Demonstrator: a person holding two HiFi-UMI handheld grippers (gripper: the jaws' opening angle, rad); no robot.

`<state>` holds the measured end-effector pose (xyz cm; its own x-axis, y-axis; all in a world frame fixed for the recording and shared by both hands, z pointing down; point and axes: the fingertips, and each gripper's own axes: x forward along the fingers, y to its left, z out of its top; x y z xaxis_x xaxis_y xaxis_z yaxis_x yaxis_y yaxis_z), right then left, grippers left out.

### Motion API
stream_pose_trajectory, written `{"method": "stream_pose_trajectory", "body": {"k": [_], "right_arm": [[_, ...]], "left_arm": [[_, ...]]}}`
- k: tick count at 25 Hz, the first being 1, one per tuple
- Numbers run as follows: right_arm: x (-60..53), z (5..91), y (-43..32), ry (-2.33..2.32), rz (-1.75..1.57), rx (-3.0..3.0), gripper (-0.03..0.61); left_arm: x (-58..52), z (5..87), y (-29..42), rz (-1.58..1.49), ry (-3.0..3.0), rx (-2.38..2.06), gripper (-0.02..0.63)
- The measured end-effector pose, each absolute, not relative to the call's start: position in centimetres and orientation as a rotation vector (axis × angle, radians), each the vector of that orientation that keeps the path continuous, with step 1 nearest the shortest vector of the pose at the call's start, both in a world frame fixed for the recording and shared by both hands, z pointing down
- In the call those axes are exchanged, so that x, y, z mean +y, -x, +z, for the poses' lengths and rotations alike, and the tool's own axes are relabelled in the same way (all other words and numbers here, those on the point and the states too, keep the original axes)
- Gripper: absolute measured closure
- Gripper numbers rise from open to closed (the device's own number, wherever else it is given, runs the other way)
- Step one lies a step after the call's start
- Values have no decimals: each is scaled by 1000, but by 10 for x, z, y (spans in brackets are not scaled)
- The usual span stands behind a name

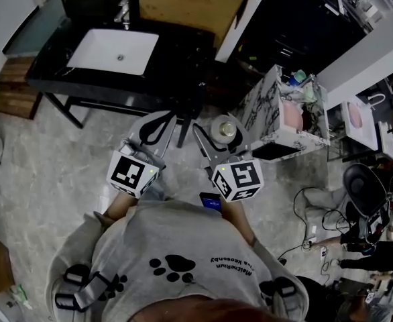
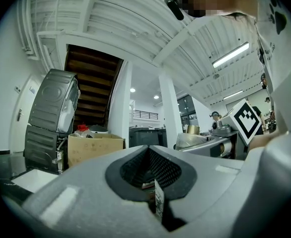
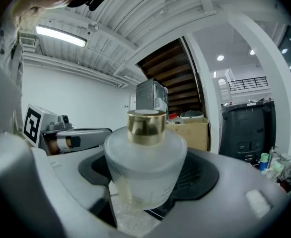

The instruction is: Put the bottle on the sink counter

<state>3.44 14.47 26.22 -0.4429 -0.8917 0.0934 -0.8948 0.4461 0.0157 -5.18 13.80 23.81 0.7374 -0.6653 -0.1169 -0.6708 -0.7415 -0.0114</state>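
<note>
a person stood on a pale stone-patterned floor (image 1: 55,173), holding a grey two-jaw tool in each hand, both pointing roughly level and away from the body.

the right gripper (image 3: 146,175) had its jaws spread wide, and their dark ribbed pads (image 3: 201,175) pressed against opposite sides of a squat, round frosted-glass bottle (image 3: 145,162) with a shiny gold cap (image 3: 146,127). the bottle was clamped low on its body, with its shoulder and cap standing clear above the jaws. it sat upright, its long axis vertical and its cap pointing up at the ceiling. from above, the cap showed as a small round disc between the jaw tips.

the left gripper (image 2: 148,150) had its jaws closed together, the tips meeting and the ribbed pads leaving only a small diamond-shaped hollow behind them. a thin white printed slip (image 2: 158,202) showed in the slit near the jaw base; what it was, i could not tell.

the bottle hung in the air over the floor, short of the black sink counter (image 1: 176,52) with its white rectangular basin (image 1: 113,51), and just beside a white marbled cabinet (image 1: 263,102) on the right.
</note>
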Motion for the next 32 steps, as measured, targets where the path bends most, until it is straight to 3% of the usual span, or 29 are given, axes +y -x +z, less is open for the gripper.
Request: {"method": "stream_pose_trajectory", "body": {"k": [16, 32], "right_arm": [[36, 260, -22, -1759, 39, -2529, 239], [5, 268, -10, -1813, 73, -2462, 239]], "left_arm": [[27, 247, 67, 166, 2919, 971, 611], [-10, 258, 79, 176, 2992, 911, 611]]}}
